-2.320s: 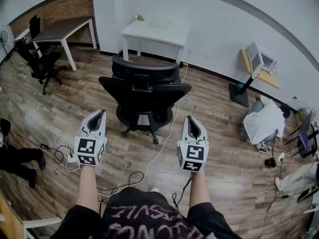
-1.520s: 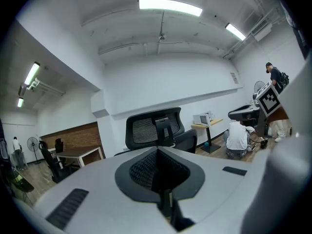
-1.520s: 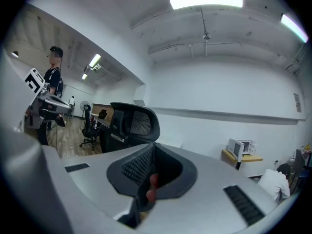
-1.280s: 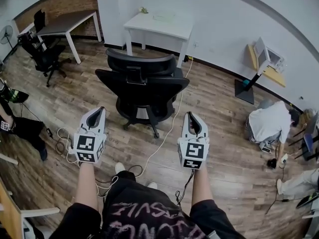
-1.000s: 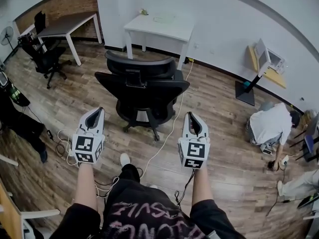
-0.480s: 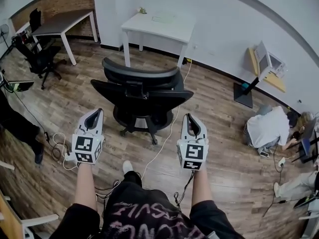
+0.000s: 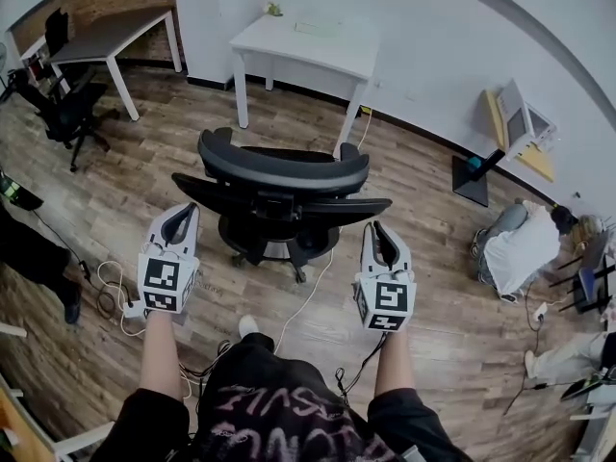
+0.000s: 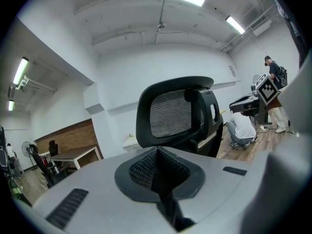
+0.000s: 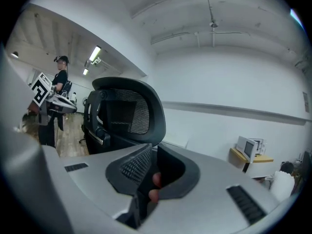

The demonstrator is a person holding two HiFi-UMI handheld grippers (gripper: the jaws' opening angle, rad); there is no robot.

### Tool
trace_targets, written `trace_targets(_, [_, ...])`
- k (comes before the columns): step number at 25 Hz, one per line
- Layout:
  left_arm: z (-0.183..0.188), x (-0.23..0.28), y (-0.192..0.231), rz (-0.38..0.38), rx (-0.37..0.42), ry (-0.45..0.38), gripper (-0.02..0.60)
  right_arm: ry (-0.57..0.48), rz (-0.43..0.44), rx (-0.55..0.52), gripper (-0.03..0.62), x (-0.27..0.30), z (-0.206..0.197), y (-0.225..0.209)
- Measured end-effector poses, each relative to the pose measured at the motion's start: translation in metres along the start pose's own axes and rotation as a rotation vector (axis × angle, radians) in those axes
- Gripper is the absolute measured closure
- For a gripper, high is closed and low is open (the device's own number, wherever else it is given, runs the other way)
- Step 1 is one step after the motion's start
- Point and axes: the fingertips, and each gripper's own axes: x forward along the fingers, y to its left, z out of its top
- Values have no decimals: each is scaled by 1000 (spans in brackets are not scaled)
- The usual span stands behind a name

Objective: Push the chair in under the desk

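Note:
The black mesh office chair (image 7: 279, 176) stands on the wood floor with its back toward me, facing the white desk (image 7: 318, 51) against the far wall. A gap of floor separates the chair from the desk. My left gripper (image 7: 182, 214) is shut and empty, close behind the left edge of the backrest. My right gripper (image 7: 379, 230) is also shut and empty, close behind the right edge. In the left gripper view the headrest (image 8: 170, 112) rises beyond the shut left gripper (image 8: 157, 152). In the right gripper view the chair back (image 9: 127, 110) stands left of the shut right gripper (image 9: 147, 165). Contact with the chair cannot be told.
A white cable (image 7: 310, 295) runs across the floor under the chair. A second black chair (image 7: 65, 114) and a grey desk (image 7: 106, 35) stand at the far left. A person (image 7: 515, 246) crouches at the right near a stand with a monitor (image 7: 512, 114).
I have stepped forward and both grippers have moved toward the chair, which now looms nearer. The grippers have gone from well behind it to level with its backrest edges.

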Motion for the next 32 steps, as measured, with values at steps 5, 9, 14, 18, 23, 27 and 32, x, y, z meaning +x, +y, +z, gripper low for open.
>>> trace_targets(5, [1, 21, 29, -21, 8, -10, 565, 13, -46, -6, 559, 21, 5, -4])
trace_targets(9, [-4, 34, 49, -29, -21, -18, 565, 12, -92, 7, 559, 32, 8, -4])
trace_targets(14, [-5, 50, 57, -58, -20, -24, 565, 22, -118, -11, 559, 42, 8, -6])
trace_targets(18, [-5, 60, 58, -63, -16, -10, 565, 26, -115, -23, 559, 48, 10, -10])
trace_targets(23, [3, 70, 56, -51, -7, -3, 565, 38, -61, -29, 531, 56, 6, -22])
trace_targets(27, [5, 72, 51, -50, 44, 9, 565, 31, -25, -42, 517, 59, 9, -28])
trace_targets(32, [6, 70, 43, -83, 103, 24, 565, 38, 38, -90, 517, 61, 6, -28])
